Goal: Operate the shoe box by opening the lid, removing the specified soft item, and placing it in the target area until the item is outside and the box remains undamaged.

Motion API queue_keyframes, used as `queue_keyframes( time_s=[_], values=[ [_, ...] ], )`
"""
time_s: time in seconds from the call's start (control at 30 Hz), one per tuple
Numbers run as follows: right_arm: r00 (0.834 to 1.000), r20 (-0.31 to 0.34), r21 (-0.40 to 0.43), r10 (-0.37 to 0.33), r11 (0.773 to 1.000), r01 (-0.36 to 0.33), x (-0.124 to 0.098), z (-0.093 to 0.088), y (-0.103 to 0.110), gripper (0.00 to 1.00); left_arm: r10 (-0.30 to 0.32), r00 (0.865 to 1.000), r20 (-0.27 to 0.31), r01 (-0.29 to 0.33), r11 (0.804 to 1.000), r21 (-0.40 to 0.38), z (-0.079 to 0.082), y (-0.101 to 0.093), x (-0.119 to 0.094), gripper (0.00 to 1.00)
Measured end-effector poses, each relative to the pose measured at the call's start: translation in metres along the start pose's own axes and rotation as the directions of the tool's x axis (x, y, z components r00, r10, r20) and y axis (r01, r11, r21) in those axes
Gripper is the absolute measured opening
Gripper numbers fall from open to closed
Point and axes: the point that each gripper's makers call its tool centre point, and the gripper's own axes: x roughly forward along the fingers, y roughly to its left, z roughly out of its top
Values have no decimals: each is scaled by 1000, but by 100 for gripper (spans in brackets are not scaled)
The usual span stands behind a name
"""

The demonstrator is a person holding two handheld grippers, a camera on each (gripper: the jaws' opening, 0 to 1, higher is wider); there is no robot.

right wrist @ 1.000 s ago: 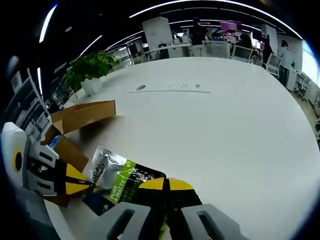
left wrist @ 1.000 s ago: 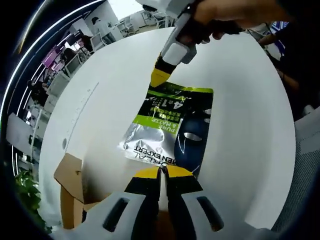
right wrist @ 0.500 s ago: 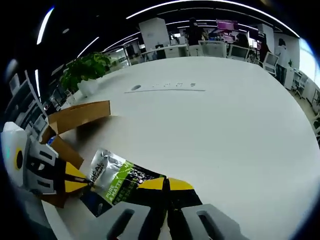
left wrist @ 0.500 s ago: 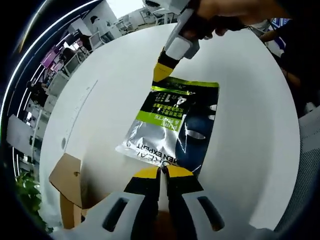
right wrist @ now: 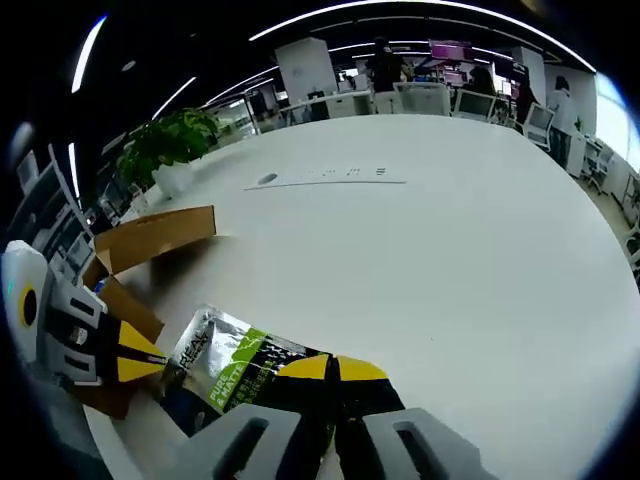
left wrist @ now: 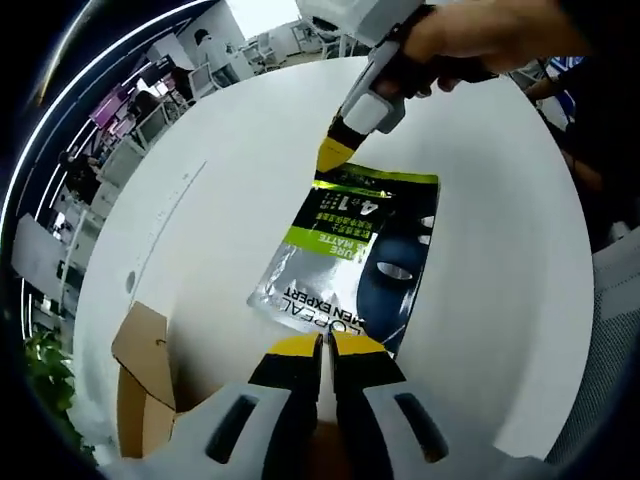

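Both grippers pinch the flat pouch (left wrist: pixel 345 258) by opposite ends, left gripper (left wrist: pixel 321 345) and right gripper (right wrist: pixel 333 368) apparently clenched, stretching it just over the tabletop (right wrist: pixel 440 260) beside the open shoe box (right wrist: pixel 150 240), probably to lay it down flat.

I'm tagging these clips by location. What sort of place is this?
Probably an open-plan office: a big round white table, rows of desks and chairs behind, and a potted plant at the table's edge.

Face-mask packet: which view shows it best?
Left gripper view. The packet lies flat on the white table, its whole printed face visible between the two grippers. In the right gripper view it's seen obliquely, with one end hidden behind the right gripper.
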Motion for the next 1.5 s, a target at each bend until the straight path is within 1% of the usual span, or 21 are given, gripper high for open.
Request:
queue_keyframes(
  time_s=[0.07, 0.23, 0.33, 0.37, 0.5, 0.57, 0.6, 0.73, 0.97, 1.07, 1.17, 1.27, 1.37, 1.5],
  values=[
    [1000, -1, 4, -1, 1000, 1, 0, 0, 0, 0, -8, 1000, 20, 9, 1000, -23, 4, -1, -2, 3],
    [1000, -4, 8, 13, 1000, -13, -1, 0, 2, 0, -21, 999, 50, 23, 999, -48, 10, -4, -6, 7],
    [1000, 0, -7, 13, 1000, -13, -3, -2, 2, 0, -23, 996, 83, 30, 996, -84, 16, -1, -10, 9],
    [1000, 5, -23, 7, 1000, -7, -3, -1, 1, 0, -22, 995, 92, 31, 995, -95, 18, 1, -11, 10],
    [1000, 18, -27, 12, 1000, -11, -5, 1, 2, 0, -7, 992, 128, 23, 992, -122, 23, 8, -21, 10],
    [1000, 30, -37, 7, 999, -6, -7, 4, 2, 2, -2, 990, 144, 22, 990, -138, 25, 11, -25, 11],
    [999, 37, -47, 5, 999, -3, -8, 6, 3, 3, 1, 987, 161, 25, 987, -158, 27, 13, -29, 11],
    [999, 47, -58, 9, 998, -6, -12, 9, 7, 7, 3, 980, 200, 38, 979, -202, 33, 17, -38, 13],
    [998, 56, -78, 19, 997, -15, -23, 11, 16, 12, 4, 976, 217, 52, 967, -251, 32, 21, -49, 16],
    [998, 58, -98, 21, 995, -16, -30, 12, 20, 15, -5, 972, 234, 72, 958, -279, 34, 21, -55, 18],
    [998, 62, -103, 28, 994, -21, -38, 12, 24, 16, -8, 969, 245, 82, 952, -296, 34, 20, -60, 19],
    [998, 68, -124, 17, 992, -9, -46, 12, 26, 20, -8, 967, 253, 87, 950, -300, 34, 19, -66, 20],
    [997, 71, -131, 15, 991, -5, -52, 11, 28, 23, -22, 963, 269, 113, 938, -328, 35, 17, -70, 22],
    [997, 73, -151, 21, 989, -9, -61, 11, 35, 27, -14, 962, 272, 106, 939, -327, 33, 18, -78, 23]
  ],
)
